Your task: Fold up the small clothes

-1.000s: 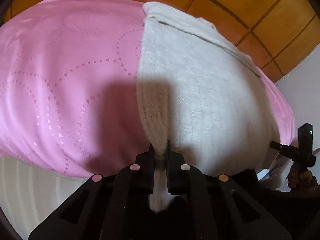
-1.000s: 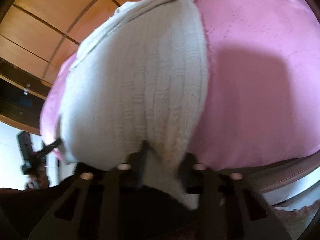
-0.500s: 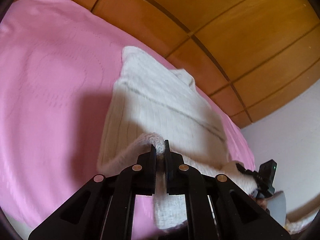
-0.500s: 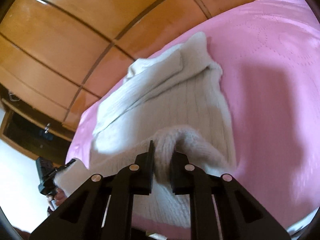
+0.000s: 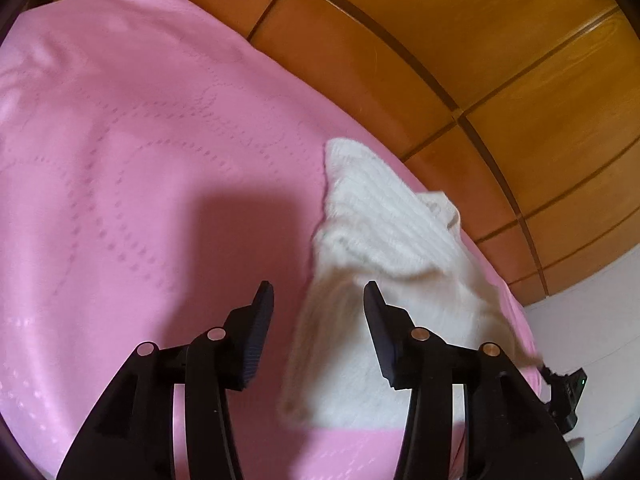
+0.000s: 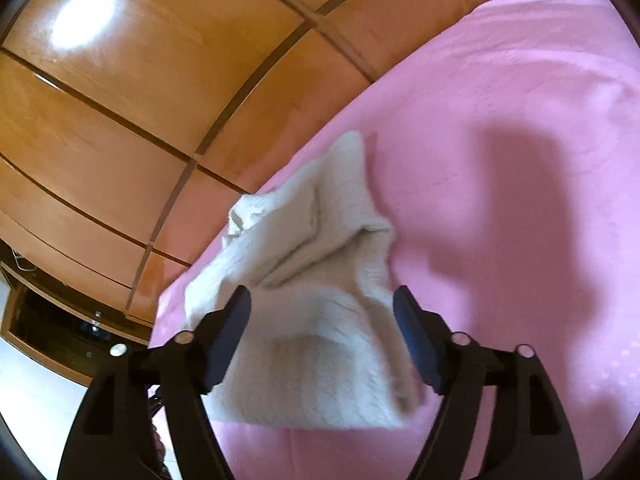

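A small white knit garment [image 5: 384,264] lies folded over on the pink bedspread [image 5: 132,168]. My left gripper [image 5: 318,296] hovers above its near left edge with jaws opening, and the pads press on nothing. In the right wrist view the same knit garment [image 6: 316,320] sits doubled up, its near half blurred as it settles. My right gripper [image 6: 322,304] hangs over it with jaws opening wide, the knit seen below between the fingers but not gripped. The tip of the other gripper [image 5: 566,390] shows at the far right of the left view.
Wooden wardrobe panels [image 6: 132,92] rise behind the bed. A dark open shelf [image 6: 60,320] sits low at the left of the right view. A white wall [image 5: 592,320] stands beyond the bed's right edge. The bedspread [image 6: 500,120] stretches wide beside the garment.
Both grippers carried the garment's near edge up and over toward the far end, folding it in half, then let go and now stand open. The knit dropped onto itself.
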Demonstrator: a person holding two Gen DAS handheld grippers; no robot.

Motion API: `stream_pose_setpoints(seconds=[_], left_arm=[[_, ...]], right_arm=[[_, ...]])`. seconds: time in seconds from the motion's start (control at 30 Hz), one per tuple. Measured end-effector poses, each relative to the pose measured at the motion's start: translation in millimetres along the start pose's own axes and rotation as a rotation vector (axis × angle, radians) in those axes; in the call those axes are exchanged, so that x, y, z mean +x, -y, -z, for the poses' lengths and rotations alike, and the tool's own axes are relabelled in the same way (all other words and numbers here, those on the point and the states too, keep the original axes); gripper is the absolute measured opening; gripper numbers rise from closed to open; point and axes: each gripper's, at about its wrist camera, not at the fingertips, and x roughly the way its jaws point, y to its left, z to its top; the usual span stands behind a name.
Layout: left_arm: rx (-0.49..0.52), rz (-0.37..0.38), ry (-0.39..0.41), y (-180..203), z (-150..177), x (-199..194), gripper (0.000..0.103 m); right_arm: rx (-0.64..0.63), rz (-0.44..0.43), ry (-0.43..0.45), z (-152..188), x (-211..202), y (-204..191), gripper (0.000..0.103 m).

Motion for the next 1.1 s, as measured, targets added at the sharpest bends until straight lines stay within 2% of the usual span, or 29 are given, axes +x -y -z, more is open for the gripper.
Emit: stream_pose_setpoints(seconds=[0.13, 0.27, 0.37, 0.4, 0.43, 0.5, 0.67, 0.83, 0.97, 1.1], left_arm=[[0.057, 0.04, -0.062, -15, 27, -2, 0.045], [0.09, 0.084, -0.097, -10, 49, 6, 0.045], [0.119, 0.061, -0.077, 1, 52, 14, 0.044], [0.135, 0.05, -0.091, 5, 52, 17, 0.028], [0.146, 0.038, -0.103, 8, 52, 19, 0.018], [0.169, 0.023, -0.098, 12, 53, 18, 0.014], [0.181, 0.03, -0.072, 15, 63, -6, 0.011], [0.165, 0.046, -0.071, 14, 79, -27, 0.009], [0.161, 0.05, -0.088, 10, 98, -49, 0.008], [0.136, 0.024, -0.152, -4, 130, -71, 0.008]], right_arm=[[-0.076, 0.052, -0.037, 26, -11, 5, 0.079], [-0.205, 0.116, -0.099, 54, 10, -7, 0.076], [-0.31, 0.207, -0.111, 68, 35, -18, 0.058], [-0.361, 0.247, -0.1, 71, 45, -24, 0.047], [-0.361, 0.247, -0.1, 71, 45, -24, 0.033], [-0.343, 0.213, -0.118, 70, 44, -27, 0.023], [-0.329, 0.157, -0.107, 79, 13, -31, 0.019], [-0.308, 0.12, -0.139, 90, -14, -28, 0.017], [-0.316, 0.135, -0.202, 109, -35, -16, 0.016], [-0.295, 0.191, -0.274, 131, -57, 10, 0.013]])
